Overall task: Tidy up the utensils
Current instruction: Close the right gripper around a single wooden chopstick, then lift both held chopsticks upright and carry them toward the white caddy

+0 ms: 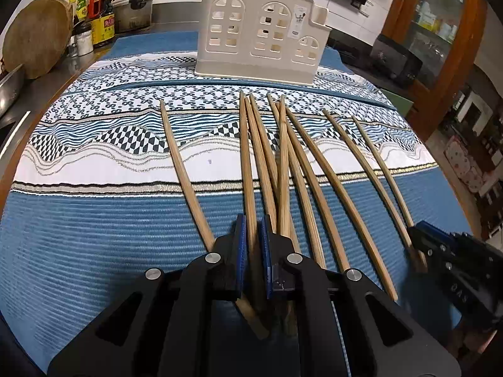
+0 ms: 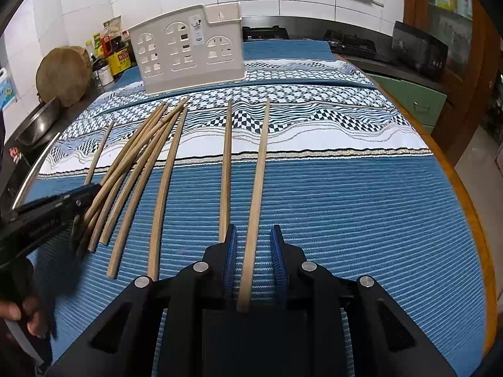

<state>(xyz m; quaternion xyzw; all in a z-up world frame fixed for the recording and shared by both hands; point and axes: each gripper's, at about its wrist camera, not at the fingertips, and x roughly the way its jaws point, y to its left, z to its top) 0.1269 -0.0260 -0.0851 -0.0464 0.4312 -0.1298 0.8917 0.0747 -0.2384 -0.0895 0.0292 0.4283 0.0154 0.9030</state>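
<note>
Setting: a desk covered by a blue and white patterned cloth (image 1: 94, 220), with wooden chopsticks spread over it and a cream utensil holder (image 1: 257, 40) standing upright at the far edge.
Far left: a round wooden board (image 1: 36, 50) leans at the wall beside sauce bottles (image 1: 100, 15); both are off the cloth.
Lone chopstick (image 1: 182, 176): lies by itself on the cloth, left of the main bunch, its near end just beside the left gripper's left finger.
Left gripper (image 1: 251, 242): its jaws are clenched on one chopstick (image 1: 245, 163); the blue pads press it from both sides near its thick end, and the thin end points toward the holder.
Bunch (image 1: 283, 169): several chopsticks lie just right of the held one, fanned and crossing each other near their far tips, with some near ends hidden behind the left gripper's right finger.
Right of the bunch: three more chopsticks lie apart on the cloth, all pointing toward the holder.
Right gripper (image 2: 253, 251): its jaws straddle the rightmost chopstick (image 2: 257, 182); in the right wrist view a gap shows between each blue pad and the wood, so the jaws read as released and not pressing. The neighbouring chopstick (image 2: 225, 169) lies just outside the left pad.
Person: a hand (image 2: 22, 314) grips the left gripper's handle at the lower left of the right wrist view.
Far right: a black appliance (image 2: 419, 50) sits on a dark side counter beyond the cloth.
</note>
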